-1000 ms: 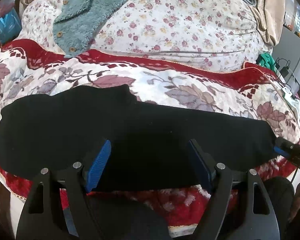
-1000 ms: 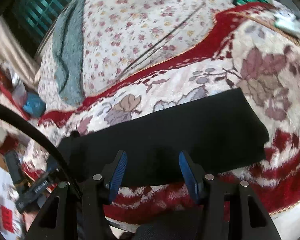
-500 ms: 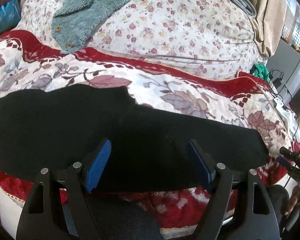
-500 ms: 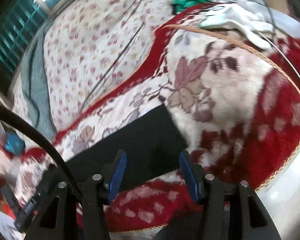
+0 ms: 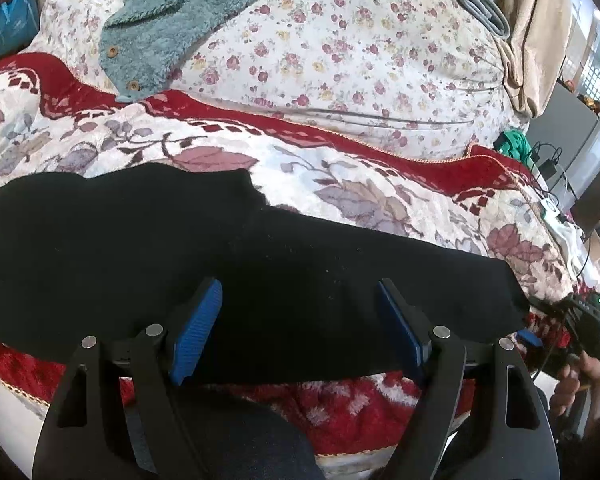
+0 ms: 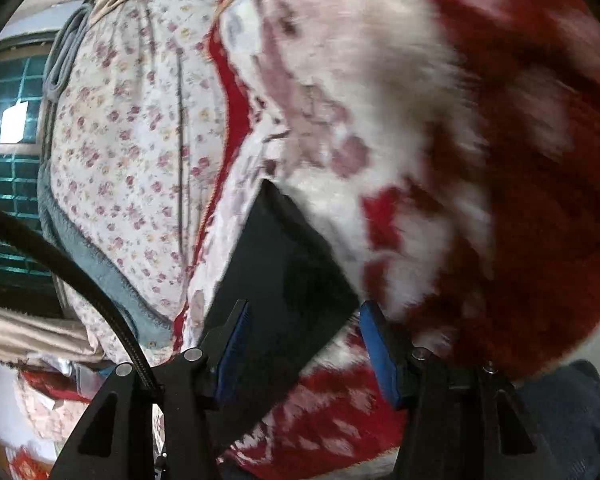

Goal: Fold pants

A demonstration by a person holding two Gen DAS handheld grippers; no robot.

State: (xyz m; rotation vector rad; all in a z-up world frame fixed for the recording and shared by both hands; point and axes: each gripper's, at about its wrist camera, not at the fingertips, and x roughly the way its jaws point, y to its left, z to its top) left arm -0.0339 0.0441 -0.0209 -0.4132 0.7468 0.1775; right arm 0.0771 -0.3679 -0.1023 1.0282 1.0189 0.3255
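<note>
Pants (image 5: 260,272) lie flat across the bed (image 5: 380,208), so we hold both tongs wide and empty, left tongs (image 5: 300,328) mid-length, right tongs (image 6: 300,344) at the 3 o'clock end for folding.

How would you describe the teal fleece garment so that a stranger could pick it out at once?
Start at the bed's pale quilt with small pink flowers, behind the red-bordered blanket. The teal fleece lies on its upper left. It alone is fluffy, plain teal and has wooden buttons along one edge.
</note>
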